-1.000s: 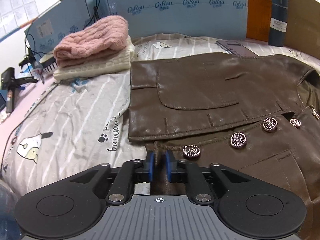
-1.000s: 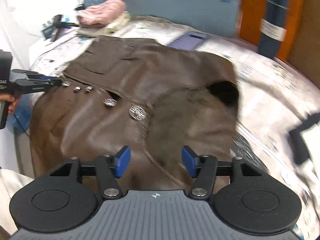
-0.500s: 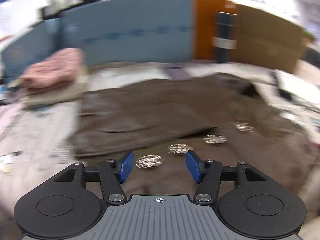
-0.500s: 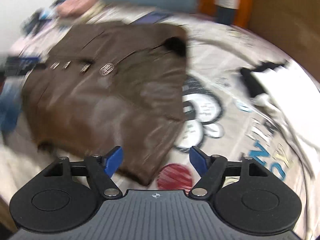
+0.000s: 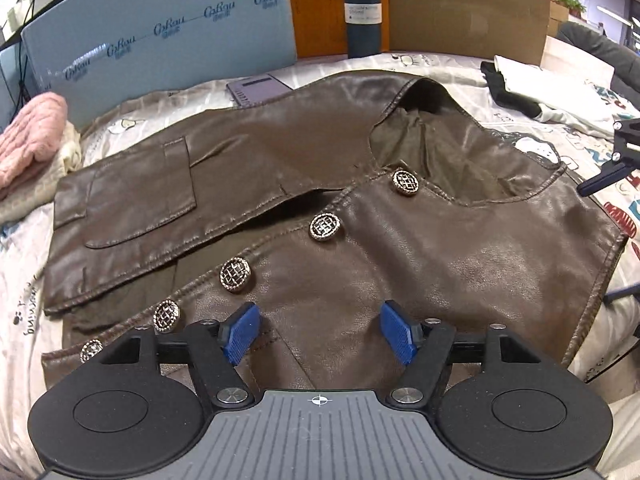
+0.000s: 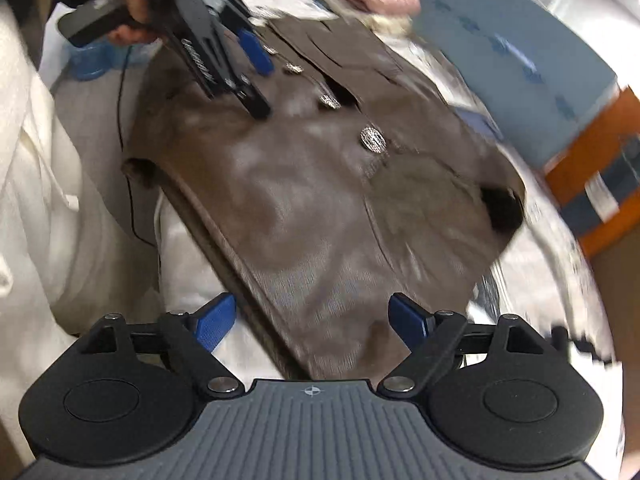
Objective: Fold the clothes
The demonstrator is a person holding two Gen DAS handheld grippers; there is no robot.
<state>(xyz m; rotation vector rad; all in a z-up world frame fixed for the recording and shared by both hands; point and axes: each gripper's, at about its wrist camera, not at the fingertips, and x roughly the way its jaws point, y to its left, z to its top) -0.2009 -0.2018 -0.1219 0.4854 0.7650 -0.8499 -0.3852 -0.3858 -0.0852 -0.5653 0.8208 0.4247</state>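
The brown leather jacket [image 5: 360, 216] lies flat on the printed bedsheet [image 5: 24, 264], front side up, with its row of metal buttons [image 5: 325, 227] running diagonally across the chest. The left gripper [image 5: 319, 333] is positioned over the jacket's lower front panel, fingers spread apart and empty. The right gripper [image 6: 310, 320] is positioned over the jacket's side edge, fingers likewise apart, holding nothing. A pink knit garment [image 5: 28, 132] sits beyond the jacket's pocket side.
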